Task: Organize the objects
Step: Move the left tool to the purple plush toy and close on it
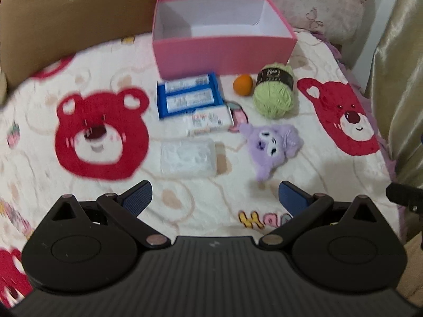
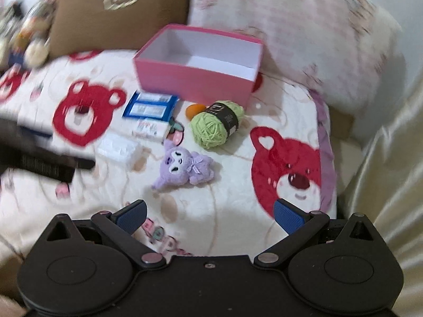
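**Bedroom setting: bed, cushions, curtain**

Bed, covered by a cream blanket (image 1: 39,163) printed with red bear faces, strawberries and coloured lettering. Far left: brown cushion (image 1: 66,26) bearing a pale cloud motif. Far centre to right: white pillow (image 2: 304,26) with faint pink floral print. Right side: glossy beige-gold curtain (image 1: 396,79). Lilac fabric edge (image 2: 326,132) along the bed's right side. Lighting even, soft.

1. A bed (image 1: 185,211) covered by a cream blanket printed with red bears.
2. An open pink box (image 1: 224,58) sits at the far side.
3. In front of it: a blue packet (image 1: 189,95), a small orange ball (image 1: 242,84), green yarn (image 1: 275,92).
4. Nearer: a white packet (image 1: 208,120), a clear pouch (image 1: 187,158), a purple plush toy (image 1: 272,145).
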